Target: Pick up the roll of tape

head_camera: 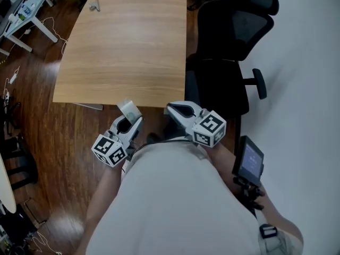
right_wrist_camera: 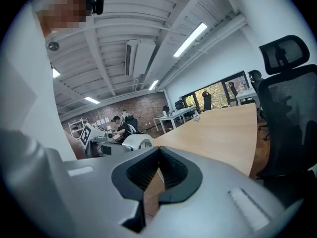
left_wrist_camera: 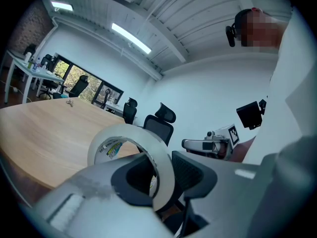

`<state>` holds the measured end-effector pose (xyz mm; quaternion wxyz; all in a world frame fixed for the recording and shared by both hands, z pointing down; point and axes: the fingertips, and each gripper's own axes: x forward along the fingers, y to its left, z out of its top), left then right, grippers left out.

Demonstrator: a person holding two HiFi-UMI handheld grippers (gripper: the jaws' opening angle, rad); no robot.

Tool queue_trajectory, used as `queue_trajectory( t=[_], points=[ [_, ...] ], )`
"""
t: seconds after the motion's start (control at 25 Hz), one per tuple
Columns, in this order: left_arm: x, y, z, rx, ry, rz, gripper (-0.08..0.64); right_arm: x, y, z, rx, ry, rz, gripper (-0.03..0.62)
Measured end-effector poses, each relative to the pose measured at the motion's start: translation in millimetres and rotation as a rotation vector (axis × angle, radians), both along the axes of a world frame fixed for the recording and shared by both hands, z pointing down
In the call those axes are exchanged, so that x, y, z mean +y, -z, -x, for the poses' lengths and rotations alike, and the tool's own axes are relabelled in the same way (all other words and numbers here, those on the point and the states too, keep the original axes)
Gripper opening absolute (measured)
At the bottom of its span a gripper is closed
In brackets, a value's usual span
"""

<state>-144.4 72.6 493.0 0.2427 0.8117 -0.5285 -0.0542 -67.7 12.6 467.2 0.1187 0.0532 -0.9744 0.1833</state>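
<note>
The roll of tape point(head_camera: 128, 109) is clear with a white printed core, and it hangs off the near edge of the wooden table point(head_camera: 127, 41). My left gripper point(head_camera: 129, 122) is shut on it, close to the person's body. In the left gripper view the roll of tape point(left_wrist_camera: 164, 163) stands on edge between the jaws of the left gripper point(left_wrist_camera: 158, 182). My right gripper point(head_camera: 172, 109) is beside it to the right, shut with nothing held. In the right gripper view the right gripper point(right_wrist_camera: 152, 185) shows its pads meeting at the tips, and the roll of tape point(right_wrist_camera: 137, 143) appears at the left.
A black office chair point(head_camera: 228, 31) stands at the table's right end. A small object point(head_camera: 94, 6) lies on the far part of the table. A white desk point(head_camera: 26, 9) is at the far left over dark wood floor. A small screen point(head_camera: 249, 161) is on the person's right.
</note>
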Motion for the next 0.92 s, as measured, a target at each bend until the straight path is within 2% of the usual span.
queue_trajectory(
  t=[0.2,0.92],
  points=[
    [6,-5,-5,-0.007,0.006,-0.007,0.118,4,2,-1,-0.008,0.012,-0.003,0.006],
    [30,1,23,-0.007,0.039,-0.012,0.120,27,6,41,0.008,0.088,-0.008,0.006]
  ],
)
